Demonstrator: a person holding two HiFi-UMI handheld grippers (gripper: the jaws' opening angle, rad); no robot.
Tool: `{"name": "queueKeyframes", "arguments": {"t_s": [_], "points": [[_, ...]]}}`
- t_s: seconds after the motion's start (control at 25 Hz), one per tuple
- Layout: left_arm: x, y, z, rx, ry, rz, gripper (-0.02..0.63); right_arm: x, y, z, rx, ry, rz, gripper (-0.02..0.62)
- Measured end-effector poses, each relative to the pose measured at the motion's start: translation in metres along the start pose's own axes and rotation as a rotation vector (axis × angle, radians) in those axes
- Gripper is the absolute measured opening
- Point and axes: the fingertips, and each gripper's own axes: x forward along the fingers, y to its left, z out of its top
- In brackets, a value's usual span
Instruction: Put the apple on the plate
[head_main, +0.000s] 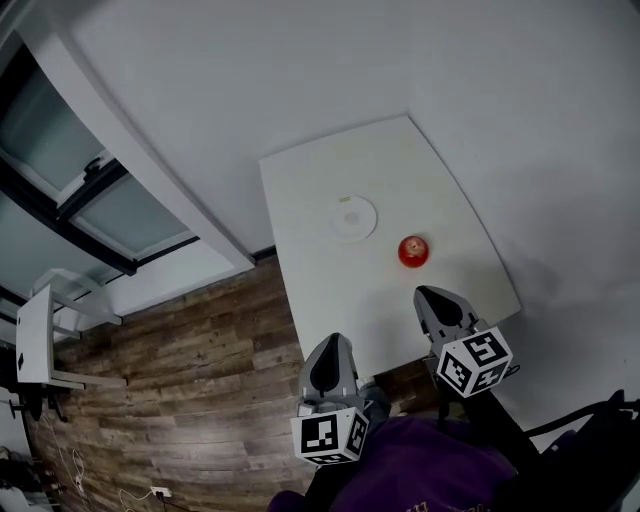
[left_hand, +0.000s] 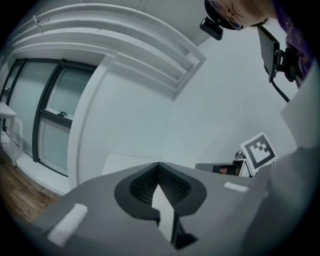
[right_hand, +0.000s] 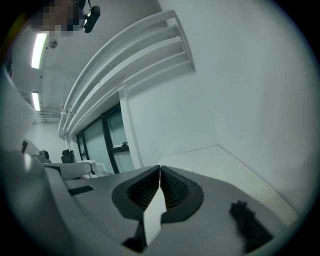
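White surface (head_main: 320, 275) by the wall held a red apple (head_main: 413, 251) near, not on, the plate (head_main: 354, 218), while the left hand-held gripper (head_main: 336, 340) and right hand-held gripper (head_main: 422, 293) hovered clenched and empty at its front edge.

No words, numbers or brands I can read, only black-and-white square markers (head_main: 325, 435) on the left gripper (head_main: 335, 345) and right gripper (head_main: 430, 297), print on the purple clothing (head_main: 420, 470) too blurred.

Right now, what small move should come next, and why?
Probably ease the right gripper toward the apple, opening it on the way: its jaws are shut and empty, and the apple lies on the table just ahead, beside the plate.
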Motion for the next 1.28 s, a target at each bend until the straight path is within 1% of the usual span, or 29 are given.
{"name": "queueKeyframes", "arguments": {"t_s": [0.28,0.44,0.52,0.84,1.12,1.28], "points": [[0.036,0.025,0.008,-0.007,0.025,-0.051,0.006,0.036,-0.015,0.009,0.0,0.006,-0.074,0.012],[0.05,0.031,0.004,-0.018,0.046,-0.078,0.006,0.049,-0.029,0.002,-0.006,0.05,-0.111,0.021],[0.056,0.032,0.001,-0.025,0.058,-0.087,0.006,0.055,-0.035,-0.003,-0.01,0.076,-0.106,0.088],[0.07,0.026,0.002,-0.026,0.072,-0.091,0.006,0.066,-0.065,-0.014,-0.067,0.174,-0.115,0.164],[0.084,0.031,0.009,-0.027,0.066,-0.05,0.006,0.086,-0.092,-0.033,-0.146,0.293,-0.108,0.227],[0.089,0.035,0.012,-0.03,0.064,-0.027,0.006,0.098,-0.102,-0.045,-0.167,0.348,-0.095,0.264]]}}
